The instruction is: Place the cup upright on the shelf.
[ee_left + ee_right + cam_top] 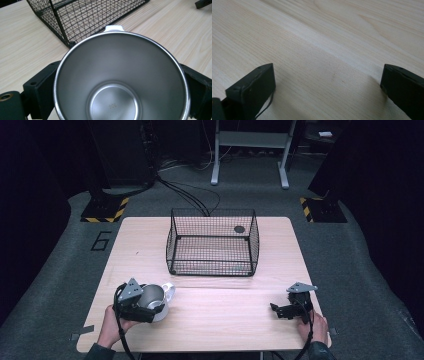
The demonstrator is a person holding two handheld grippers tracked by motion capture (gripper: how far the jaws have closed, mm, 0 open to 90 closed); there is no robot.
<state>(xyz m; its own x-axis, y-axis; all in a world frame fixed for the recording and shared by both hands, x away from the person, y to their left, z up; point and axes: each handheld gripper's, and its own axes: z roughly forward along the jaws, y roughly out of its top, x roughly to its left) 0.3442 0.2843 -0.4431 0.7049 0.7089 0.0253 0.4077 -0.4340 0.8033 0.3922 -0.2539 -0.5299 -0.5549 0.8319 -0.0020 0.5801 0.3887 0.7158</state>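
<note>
Left gripper jaws clamp the steel mug, not yet in the wire basket beyond; right gripper jaws apart, empty.

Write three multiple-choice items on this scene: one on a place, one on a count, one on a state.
1. Where is the wire basket?
A. far middle of the table
B. near right corner
C. on the floor

2. How many cups are there?
A. three
B. none
C. one

3. How is the right tool?
A. shut on a cup
B. open, holding nothing
C. inside the basket

Key: 1 A, it stands beyond both tools; 2 C, a single steel cup, between the left tool's jaws; 3 B, bare wood shows between its spread jaws.
</note>
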